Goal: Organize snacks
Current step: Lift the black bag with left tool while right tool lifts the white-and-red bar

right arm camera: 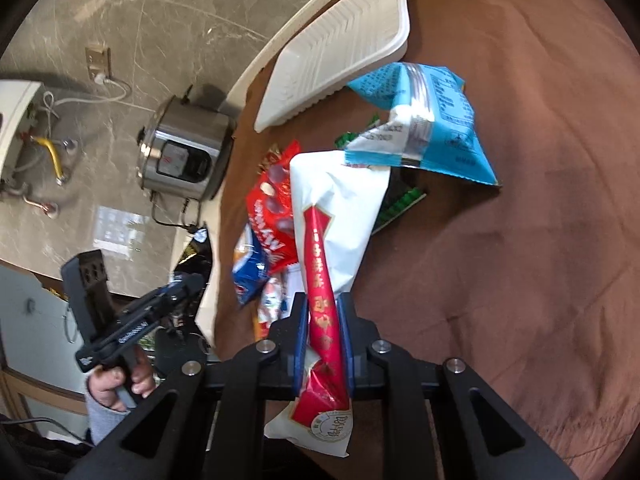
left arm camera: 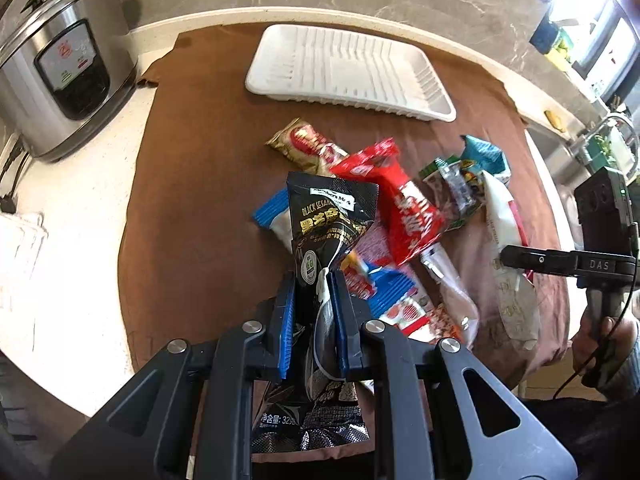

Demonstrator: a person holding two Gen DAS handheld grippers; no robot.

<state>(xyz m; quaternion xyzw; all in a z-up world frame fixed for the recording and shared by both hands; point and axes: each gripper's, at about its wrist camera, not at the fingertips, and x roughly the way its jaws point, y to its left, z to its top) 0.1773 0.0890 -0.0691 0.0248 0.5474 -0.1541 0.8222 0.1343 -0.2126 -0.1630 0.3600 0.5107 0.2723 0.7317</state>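
Grey marble wall tiles back a pale rounded worktop (left arm camera: 80,208) spread with a brown cloth (left arm camera: 192,184). At the cloth's far edge lies a white ribbed foam tray (left arm camera: 348,72), and off the cloth to the left stands a stainless rice cooker (left arm camera: 60,72) with its lid on. Between the tray and the near edge sits a loose heap of snack packets: a gold and red packet (left arm camera: 304,146) nearest the tray, a red packet (left arm camera: 400,204) partly over it, a blue-and-white packet (left arm camera: 274,216) at the left side, and a light blue packet (right arm camera: 432,120) on the right side of the pile, just beside a green-edged packet (right arm camera: 402,202). The left gripper (left arm camera: 314,312) has its blue-padded fingers pressed onto a black sesame snack packet (left arm camera: 328,216), which stands upright between them and above the pile's near-left side. The right gripper (right arm camera: 324,340) pinches a white packet with a red banner (right arm camera: 336,224) by its lower part, the packet's top leaning toward the light blue packet; I cannot tell whether the two touch. In the right wrist view the person's left hand (right arm camera: 120,384) grips the other tool's handle at the lower left, beyond the worktop's edge.
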